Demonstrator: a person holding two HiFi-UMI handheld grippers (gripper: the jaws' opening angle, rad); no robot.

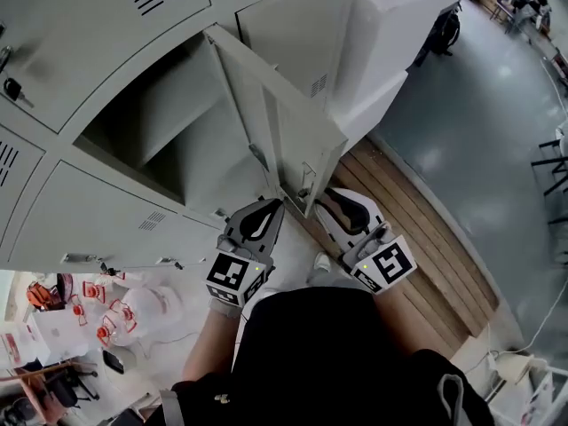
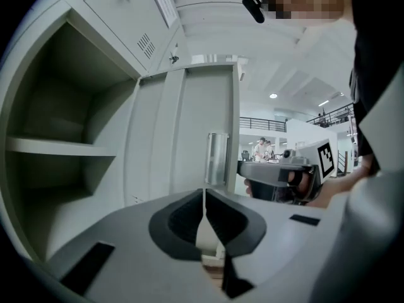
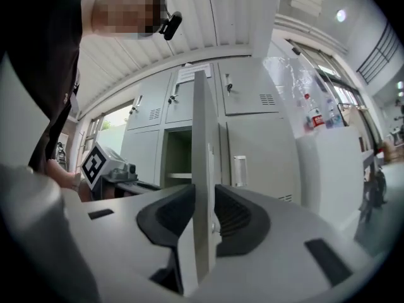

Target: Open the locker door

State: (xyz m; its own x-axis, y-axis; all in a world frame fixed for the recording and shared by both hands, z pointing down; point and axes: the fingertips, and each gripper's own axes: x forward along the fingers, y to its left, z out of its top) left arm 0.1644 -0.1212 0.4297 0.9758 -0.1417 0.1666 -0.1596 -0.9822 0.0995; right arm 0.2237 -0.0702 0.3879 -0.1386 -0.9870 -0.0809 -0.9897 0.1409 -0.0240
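The grey locker door (image 1: 266, 105) stands swung out from its empty compartment (image 1: 169, 140), which has one shelf (image 2: 57, 147). My right gripper (image 3: 203, 191) has the door's free edge (image 3: 201, 137) between its jaws, and both pads lie against it just below the latch; in the head view this gripper (image 1: 330, 198) sits at the door's lower corner. My left gripper (image 2: 203, 194) is shut with nothing in it and points at the door's inner face (image 2: 189, 131) near the metal handle plate (image 2: 217, 160). Seen from the head, the left gripper (image 1: 266, 207) hangs just left of the door's edge.
Closed lockers surround the open one, some with keys (image 1: 13, 87) in their locks. A white cabinet (image 1: 390, 43) carrying bottles (image 3: 312, 115) stands right of the lockers. Plastic bags of goods (image 1: 115, 313) lie on the floor at the left, and a wooden strip (image 1: 417, 229) borders the grey floor.
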